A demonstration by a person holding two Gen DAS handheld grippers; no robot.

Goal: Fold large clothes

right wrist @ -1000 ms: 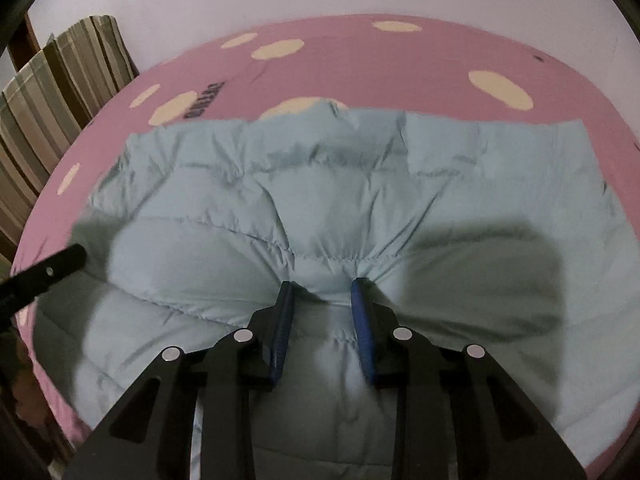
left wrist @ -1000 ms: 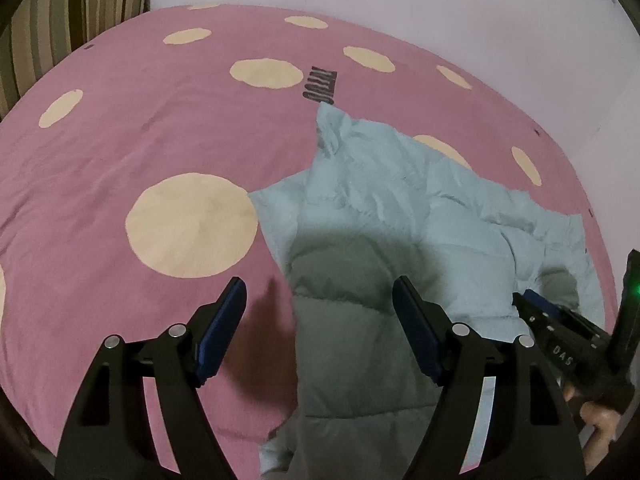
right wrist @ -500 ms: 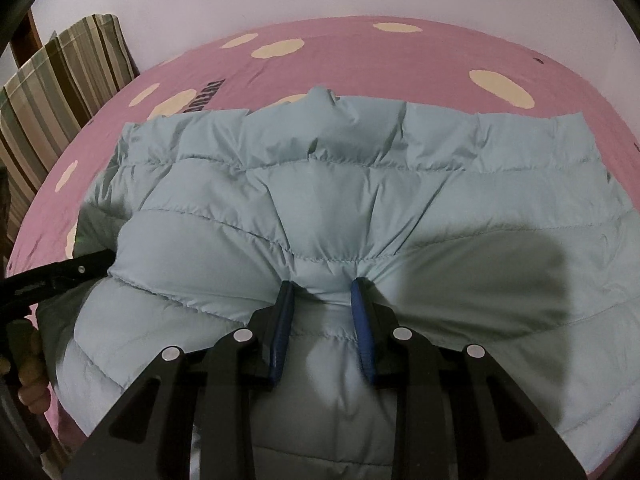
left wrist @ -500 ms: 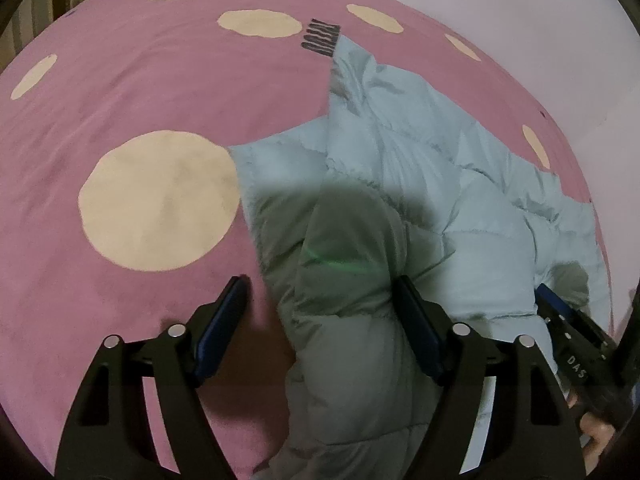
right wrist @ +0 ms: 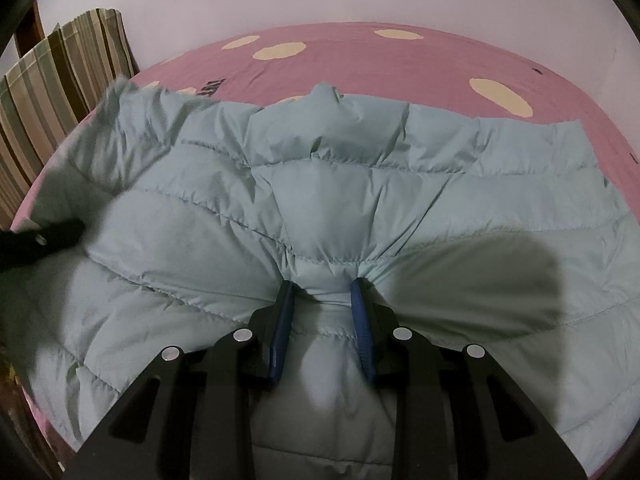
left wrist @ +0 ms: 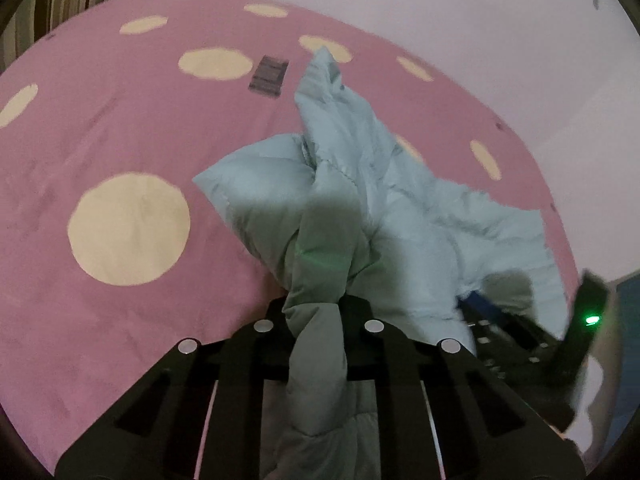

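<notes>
Left gripper (left wrist: 316,312) is closing, its jaws pinched on a bunched fold of the pale blue quilted jacket (right wrist: 340,208). Right gripper (right wrist: 322,320) stands narrow, clamping another puffed fold. Jacket lies spread and rumpled on the pink spotted bed (left wrist: 120,128).

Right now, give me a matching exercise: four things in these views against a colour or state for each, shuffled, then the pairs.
Things:
1. jacket
2. bedcover
3. pillow
4. left gripper

States:
A. striped
B. pink with cream dots
C. jaws closing, fabric bunched between them
D. pale blue, quilted

Pairs: 1-D, 2-B, 3-A, 4-C
</notes>
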